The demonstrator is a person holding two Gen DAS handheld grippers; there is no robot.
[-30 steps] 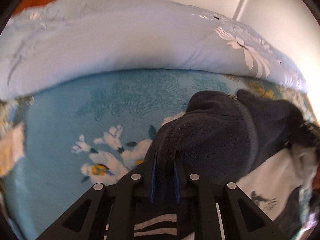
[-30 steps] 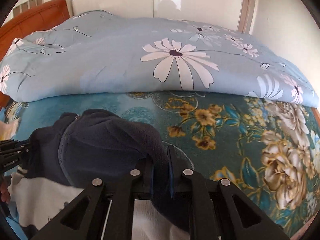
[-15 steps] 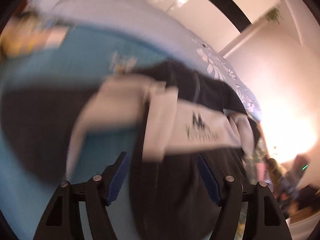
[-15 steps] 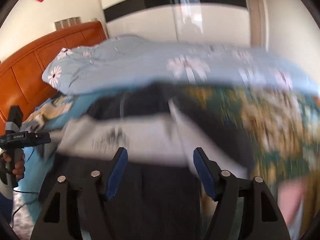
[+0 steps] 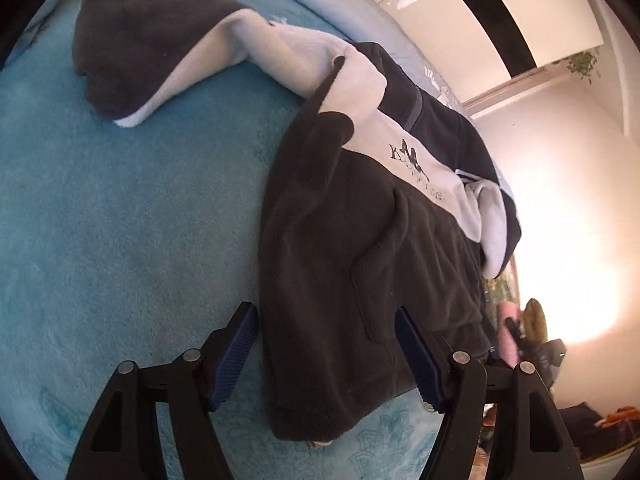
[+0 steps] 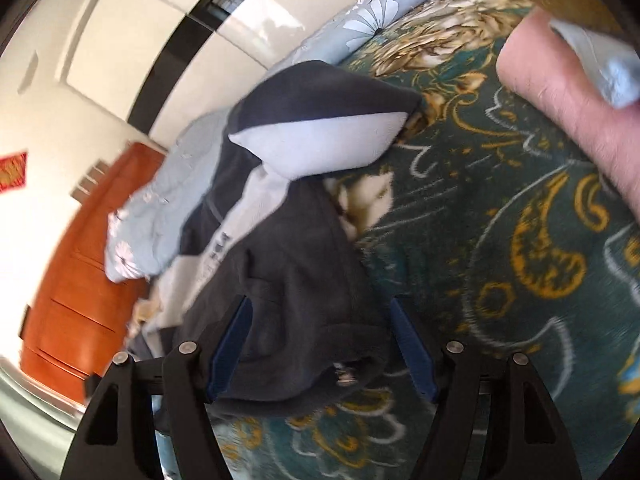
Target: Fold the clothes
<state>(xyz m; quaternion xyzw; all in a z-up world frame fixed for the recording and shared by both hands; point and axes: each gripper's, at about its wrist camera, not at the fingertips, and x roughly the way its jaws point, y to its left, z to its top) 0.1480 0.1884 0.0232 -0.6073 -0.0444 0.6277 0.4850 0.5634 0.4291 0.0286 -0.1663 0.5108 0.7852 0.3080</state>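
Observation:
A dark navy and white fleece jacket (image 5: 352, 248) lies on the blue patterned bed cover, one sleeve (image 5: 160, 52) spread out to the far left. My left gripper (image 5: 326, 354) is open, its jaws on either side of the jacket's near hem, holding nothing. In the right wrist view the same jacket (image 6: 288, 264) lies with its other sleeve (image 6: 320, 132) spread to the far right. My right gripper (image 6: 320, 350) is open over the jacket's near hem corner, holding nothing.
The teal bed cover (image 5: 120, 220) with gold flowers (image 6: 520, 260) lies under the jacket. A light blue floral quilt (image 6: 148, 216) is bunched at the head end by an orange wooden headboard (image 6: 80, 300). A pink cloth (image 6: 560, 92) lies at the right.
Both grippers let go of the jacket's collar end, opened, and pulled back to the hem. The jacket now lies spread flat with sleeves out.

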